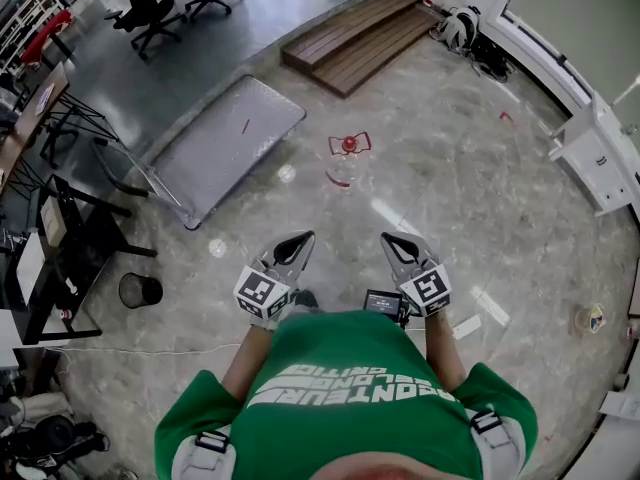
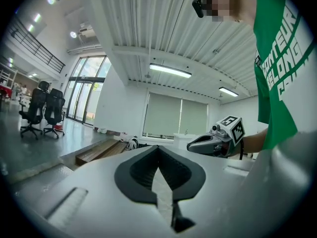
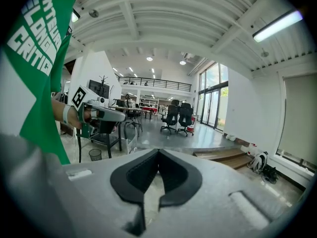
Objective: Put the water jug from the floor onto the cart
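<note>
The water jug [image 1: 345, 164] is clear with a red cap and red handle. It stands on the marbled floor ahead of me, to the right of the cart. The cart [image 1: 226, 140] is a flat grey platform with its push handle [image 1: 131, 181] at the near left end. My left gripper [image 1: 301, 240] and right gripper [image 1: 392, 240] are held side by side in front of my chest, well short of the jug. Both are shut with nothing between the jaws. The left gripper view shows its shut jaws [image 2: 158, 149] and the right gripper [image 2: 217, 141] beside them. The right gripper view shows its shut jaws [image 3: 158, 153] and the left gripper [image 3: 99, 114].
Wooden steps [image 1: 352, 36] lie beyond the jug, with a backpack [image 1: 458, 28] next to them. Office chairs [image 1: 150, 3] stand at the far left. A black desk frame [image 1: 62, 230] and a waste bin [image 1: 140, 290] are at my left. A white cabinet [image 1: 598, 158] stands at the right.
</note>
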Tool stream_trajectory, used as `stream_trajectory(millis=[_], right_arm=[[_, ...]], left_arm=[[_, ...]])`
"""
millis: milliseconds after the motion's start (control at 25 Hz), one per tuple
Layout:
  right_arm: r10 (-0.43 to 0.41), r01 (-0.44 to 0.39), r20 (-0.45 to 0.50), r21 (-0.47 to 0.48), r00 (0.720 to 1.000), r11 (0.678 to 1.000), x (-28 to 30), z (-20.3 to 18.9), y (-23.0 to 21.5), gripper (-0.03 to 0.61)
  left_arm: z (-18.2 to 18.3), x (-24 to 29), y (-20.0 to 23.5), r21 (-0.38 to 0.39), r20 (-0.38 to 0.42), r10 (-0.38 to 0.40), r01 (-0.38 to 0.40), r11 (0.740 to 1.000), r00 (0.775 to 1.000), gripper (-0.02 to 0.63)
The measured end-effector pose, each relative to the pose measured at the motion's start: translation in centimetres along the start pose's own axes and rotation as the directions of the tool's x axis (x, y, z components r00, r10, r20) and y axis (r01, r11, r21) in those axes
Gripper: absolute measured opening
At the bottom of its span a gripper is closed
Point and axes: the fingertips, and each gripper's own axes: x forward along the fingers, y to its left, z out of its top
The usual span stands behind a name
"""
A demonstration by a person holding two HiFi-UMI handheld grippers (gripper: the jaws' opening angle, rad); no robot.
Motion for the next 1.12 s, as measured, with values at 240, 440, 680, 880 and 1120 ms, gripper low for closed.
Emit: stream_trajectory(millis=[240,440,680,880,1120], right_arm=[[0.028,-0.03,-0.02,-0.089,0.999,0.996,5.8,1.3,2.9,-0.006],[-0.029,0.022,-0.078,-0.092,0.997,0.996,5.8,2.7,3.1,-0.006],[-0.067,0.061,-0.06,-0.095,0.996,0.994,5.0,3.8,-2.1,-0.008],[-0.069,0.066,-0.059,-0.056,0.996,0.996,4.6,2.5,-5.3,-0.008],[-0.039,0.038,-0.048,-0.018,0.998,0.999,5.1,1.2,-10.2,-0.008]], left_arm=[[-0.6,-2.9,4.7,0.006,-0.011,-0.02,0.02,1.0,1.0,0.011],[-0.9,-3.7,5.7,-0.02,-0.019,-0.068,0.068,0.997,0.997,0.011],[2.5,-0.4,5.7,0.008,0.008,-0.084,0.084,0.996,0.996,0.011],[1.6,2.9,5.1,-0.01,-0.028,-0.087,0.087,0.996,0.996,0.011],[2.1,8.6,4.8,-0.011,-0.064,-0.065,0.064,0.998,0.996,0.011]])
